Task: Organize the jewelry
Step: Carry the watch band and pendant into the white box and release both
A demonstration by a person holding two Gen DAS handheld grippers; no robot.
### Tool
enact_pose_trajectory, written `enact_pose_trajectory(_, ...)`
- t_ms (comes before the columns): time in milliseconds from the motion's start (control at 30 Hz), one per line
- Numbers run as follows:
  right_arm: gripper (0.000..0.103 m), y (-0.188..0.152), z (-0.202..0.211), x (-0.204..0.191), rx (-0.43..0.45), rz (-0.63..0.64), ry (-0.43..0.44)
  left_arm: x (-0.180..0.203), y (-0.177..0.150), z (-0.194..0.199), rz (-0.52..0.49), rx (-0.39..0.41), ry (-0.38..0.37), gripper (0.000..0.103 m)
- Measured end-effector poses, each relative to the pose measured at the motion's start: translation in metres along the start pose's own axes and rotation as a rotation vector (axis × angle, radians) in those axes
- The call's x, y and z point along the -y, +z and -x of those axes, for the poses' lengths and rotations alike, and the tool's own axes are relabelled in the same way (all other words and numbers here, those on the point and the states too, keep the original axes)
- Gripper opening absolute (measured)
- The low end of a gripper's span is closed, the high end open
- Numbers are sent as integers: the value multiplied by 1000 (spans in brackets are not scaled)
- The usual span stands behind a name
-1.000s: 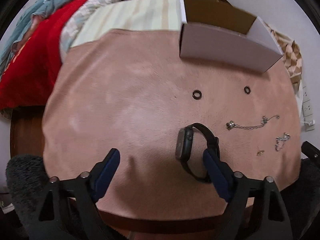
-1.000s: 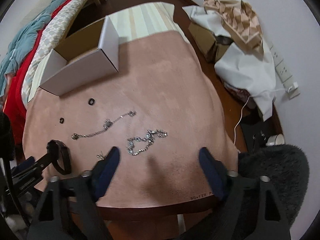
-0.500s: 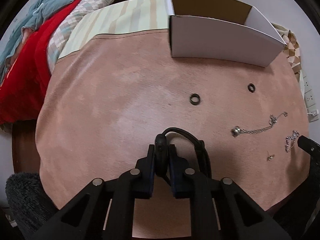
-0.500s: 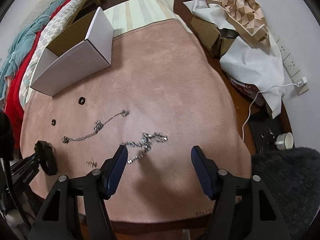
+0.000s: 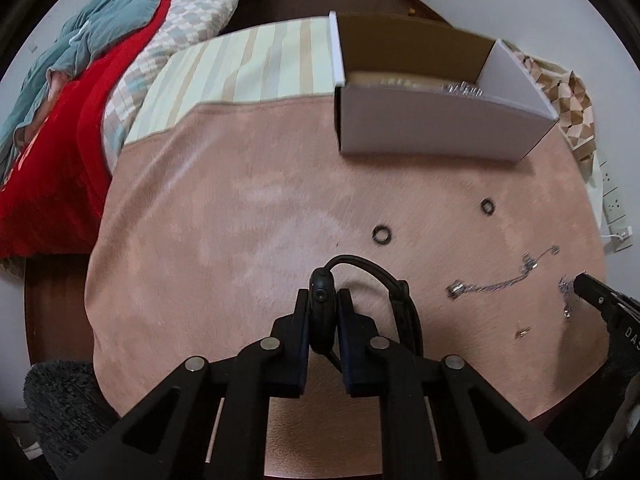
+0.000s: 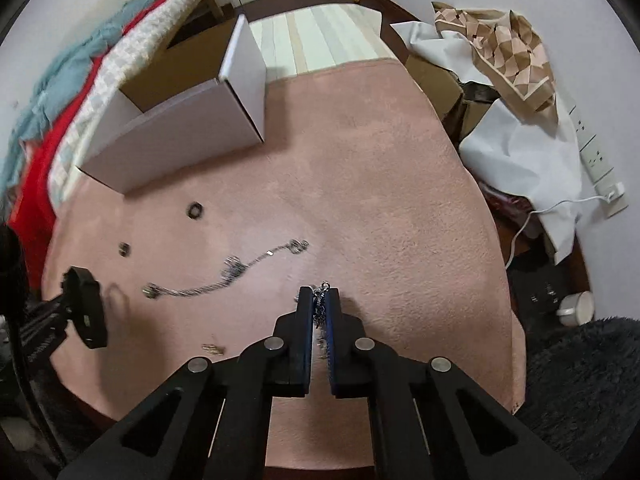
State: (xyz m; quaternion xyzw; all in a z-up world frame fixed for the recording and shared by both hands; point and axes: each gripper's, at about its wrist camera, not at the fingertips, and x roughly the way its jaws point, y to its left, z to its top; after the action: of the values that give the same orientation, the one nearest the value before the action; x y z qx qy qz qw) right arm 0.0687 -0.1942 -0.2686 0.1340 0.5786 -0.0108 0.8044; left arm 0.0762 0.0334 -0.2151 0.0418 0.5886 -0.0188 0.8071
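My left gripper (image 5: 323,294) is shut on a black smartwatch (image 5: 322,308), its strap (image 5: 396,296) looping to the right, just above the pink cloth (image 5: 240,240). My right gripper (image 6: 320,294) is shut on a silver chain bracelet (image 6: 322,300) at the cloth. A silver necklace (image 6: 224,272) lies stretched out to its left; it also shows in the left wrist view (image 5: 500,280). Two black rings (image 5: 382,235) (image 5: 487,205) lie nearer the open white box (image 5: 432,128), which holds something silver (image 5: 460,89). A small gold earring (image 6: 212,349) lies near the front.
A striped mat (image 5: 248,68) lies beyond the cloth. Red and teal bedding (image 5: 60,100) is on the left. Boxes under white and checked cloths (image 6: 504,92) stand at the right, with a power strip (image 6: 600,160), cable and cup (image 6: 576,308). A dark fluffy rug (image 6: 580,400) borders the table.
Both grippers closed: the left on the smartwatch, the right on the silver chain bracelet. Both views have moved forward towards the box.
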Motion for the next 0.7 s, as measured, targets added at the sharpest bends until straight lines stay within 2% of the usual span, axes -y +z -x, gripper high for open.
enact_pose_trajectory(133,6,8,25,2,42,-15,63,1,11,20,10,38,-36,10)
enact_pose_trajectory(367,6,34,74,-13,127,-6,161,-7,51,49,4,117,-107,10)
enact_pose_trajectory(567,6,83,107,-37,190,17,249,-6,97,67,-13,173,-147,10)
enact_pose_trajectory(700,6,123,106,-52,212,48,262,-6,136,62,-23,188,-154,10)
